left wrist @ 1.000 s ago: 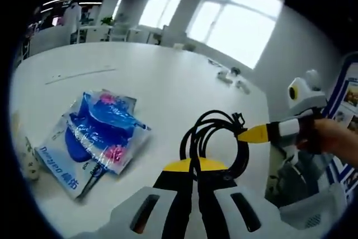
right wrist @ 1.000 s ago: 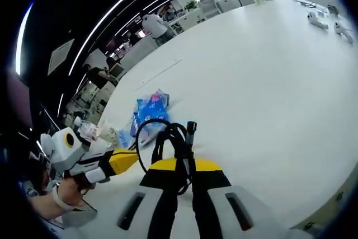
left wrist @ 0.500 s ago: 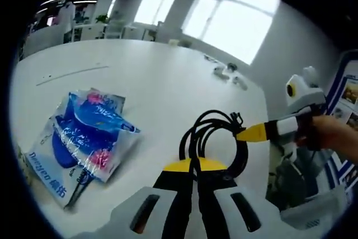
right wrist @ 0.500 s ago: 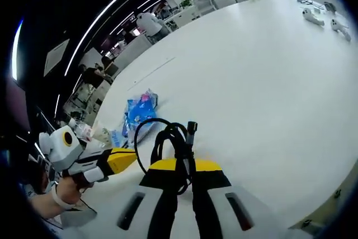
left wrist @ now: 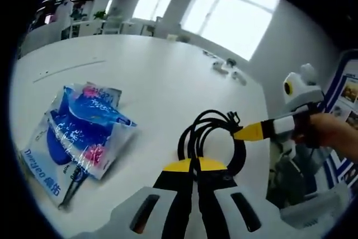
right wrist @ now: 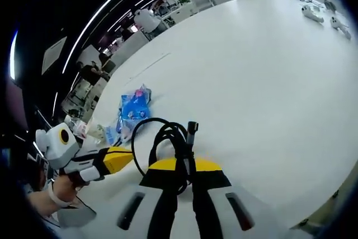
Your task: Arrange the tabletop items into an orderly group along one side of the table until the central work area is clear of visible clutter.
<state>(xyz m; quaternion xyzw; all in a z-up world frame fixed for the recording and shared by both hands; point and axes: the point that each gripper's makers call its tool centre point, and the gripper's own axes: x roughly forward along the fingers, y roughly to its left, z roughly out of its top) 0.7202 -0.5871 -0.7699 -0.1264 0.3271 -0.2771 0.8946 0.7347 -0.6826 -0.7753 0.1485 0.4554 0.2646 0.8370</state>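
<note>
A coil of black cable [left wrist: 212, 132] hangs above the white table [left wrist: 162, 76], held from two sides. My left gripper [left wrist: 194, 163] is shut on the near part of the loop. My right gripper [left wrist: 249, 132] comes in from the right, its yellow tip on the coil beside the plug. In the right gripper view the cable [right wrist: 168, 138] rises from my shut right gripper [right wrist: 184, 164], plug end up, and the left gripper [right wrist: 120, 158] meets the loop's left side. A blue plastic packet [left wrist: 78, 132] lies flat on the table to the left, also seen as the packet [right wrist: 131, 110].
Two small white devices [right wrist: 321, 19] lie at the table's far end, seen too as devices [left wrist: 225, 68]. Several small items [right wrist: 84, 130] stand by the table edge near the packet. A person's hand [left wrist: 330, 138] holds the right gripper. Office desks and windows lie beyond.
Both views have drifted slightly with the hands; the packet now sits a bit further off in the right gripper view. Both grippers stay shut on the cable coil.
</note>
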